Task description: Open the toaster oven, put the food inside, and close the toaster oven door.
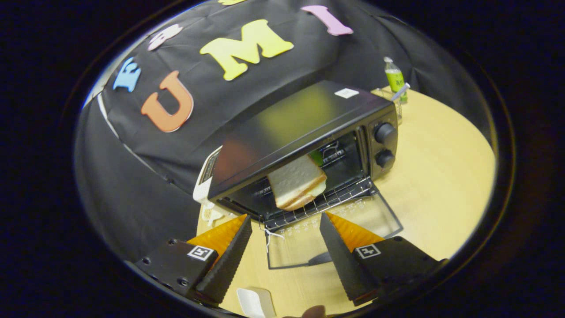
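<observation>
Lighting is moderate and comes from overhead. A broad soft glare lies across the toaster oven [304, 132] top. The table [446, 176] is evenly lit; the oven cavity is dim. Fisheye distortion bends lines strongly toward the rim. The open, empty gripper [284, 234] fingers appear slightly soft; the centre is sharp.

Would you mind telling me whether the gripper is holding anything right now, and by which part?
Nothing is held: the gripper is open above the lowered oven door, and the sandwich lies on the rack beyond it.

Green-labelled bottle [394, 78] standing on wooden table [446, 176], white appliance [204, 183] against black cloth wall [145, 168]
</observation>
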The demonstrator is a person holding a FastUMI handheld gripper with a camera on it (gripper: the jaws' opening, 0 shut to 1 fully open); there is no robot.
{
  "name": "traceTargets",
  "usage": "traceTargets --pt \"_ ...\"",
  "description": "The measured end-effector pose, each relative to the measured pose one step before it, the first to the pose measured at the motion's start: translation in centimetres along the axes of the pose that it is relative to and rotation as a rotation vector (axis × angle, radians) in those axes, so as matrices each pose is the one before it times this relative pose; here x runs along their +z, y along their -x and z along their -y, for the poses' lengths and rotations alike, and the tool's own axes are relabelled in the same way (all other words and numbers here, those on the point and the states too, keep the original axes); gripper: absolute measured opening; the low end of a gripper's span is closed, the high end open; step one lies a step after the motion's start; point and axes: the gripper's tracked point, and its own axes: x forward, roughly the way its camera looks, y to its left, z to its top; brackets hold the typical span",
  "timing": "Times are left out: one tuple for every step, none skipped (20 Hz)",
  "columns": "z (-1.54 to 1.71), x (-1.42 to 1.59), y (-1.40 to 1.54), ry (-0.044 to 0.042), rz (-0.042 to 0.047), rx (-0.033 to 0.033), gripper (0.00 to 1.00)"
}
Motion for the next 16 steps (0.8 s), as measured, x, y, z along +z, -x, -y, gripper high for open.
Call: traceTargets --pt "-0.172 0.061 1.507 0.05651 0.01641 -0.00617 1.00" --pt "-0.253 0.076 1.477 0.05487 0.02089 -0.00312 1.00" --pt "-0.223 0.051 1.372 0.05912 0.01577 -0.00478 1.00" --pt "-0.215 -0.115 1.299 0.06493 0.01426 -0.00524 1.00" --pt "-0.192 0.175 1.143 0.05530 0.01376 -0.00695 1.00" --pt "-0.227 -0.296 1.547 0.04030 0.00994 -0.00640 1.00" --pt "-0.113 -0.402 1.206 0.01698 0.00939 0.00122 1.00" --pt "0.051 -0.407 0.900 0.01388 0.00416 -0.00347 1.00" --pt "0.262 -0.534 0.901 0.00408 0.00065 -0.00867 1.00" --pt "0.276 -0.728 0.469 0.00426 0.00044 -0.00649 1.00" --pt "0.345 -0.788 0.406 -0.00084 -0.00307 -0.01226 1.00" --pt "0.414 -0.941 0.070 0.00130 -0.00860 -0.00835 1.00" --pt "0.306 -1.493 -0.137 -0.00085 -0.02382 -0.01046 1.00" --pt "0.188 -1.389 -0.399 -0.00592 -0.02414 -0.00202 1.00" --pt "0.114 -1.215 -0.425 -0.00370 -0.02020 -0.00425 1.00" --pt "0.375 -1.073 -0.610 -0.00024 -0.01747 -0.00730 1.00"
